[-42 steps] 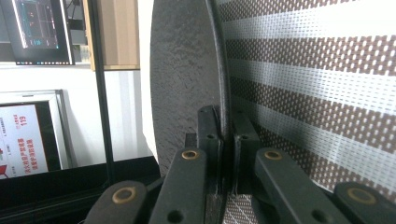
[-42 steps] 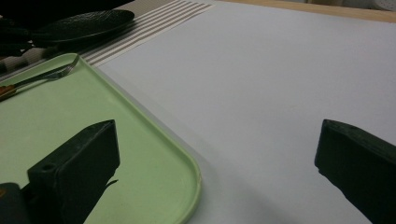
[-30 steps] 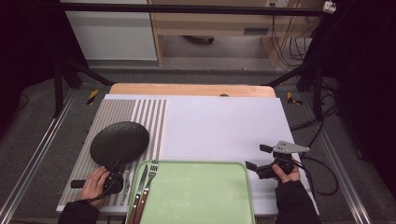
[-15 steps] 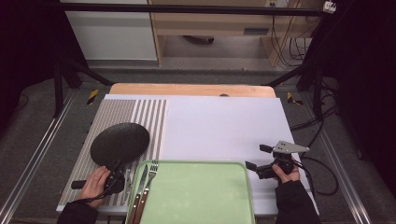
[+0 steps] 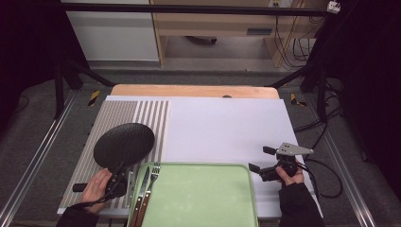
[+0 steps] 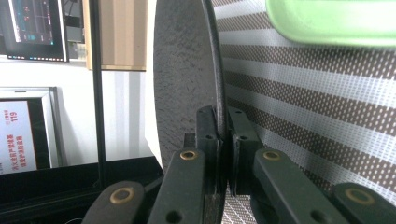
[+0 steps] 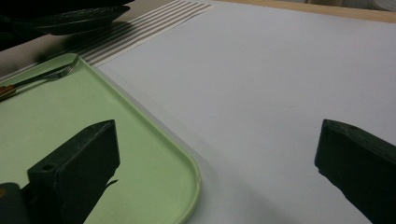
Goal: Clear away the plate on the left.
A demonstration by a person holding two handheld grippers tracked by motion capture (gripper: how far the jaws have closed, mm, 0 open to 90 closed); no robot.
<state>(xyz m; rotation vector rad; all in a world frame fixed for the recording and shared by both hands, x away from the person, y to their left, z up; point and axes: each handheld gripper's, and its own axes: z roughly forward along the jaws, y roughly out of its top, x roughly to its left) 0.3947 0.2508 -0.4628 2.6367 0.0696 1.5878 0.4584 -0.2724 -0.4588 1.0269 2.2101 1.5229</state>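
Your left gripper (image 5: 115, 174) pinches the round black textured plate (image 5: 124, 143) by its rim, above the bench's front-left corner; green plastic tray (image 5: 203, 198) awaits, your right gripper (image 5: 258, 160) jaws apart.

I count one black plate (image 5: 124, 144), pinched at its rim in my left tongs (image 5: 117, 176). Just to the right of those tongs sits one green tray (image 5: 203, 198), which reaches across to just short of my right tongs (image 5: 259, 161). On the tray's edge nearest my left tongs lie two pieces of cutlery: one fork (image 5: 152, 182) and one knife (image 5: 141, 189), side by side, both with brownish handles. Under my left tongs there is one striped mat (image 5: 142, 113), and under my right tongs one plain white sheet (image 5: 227, 127). That makes two tongs in all, one in each of my two hands.
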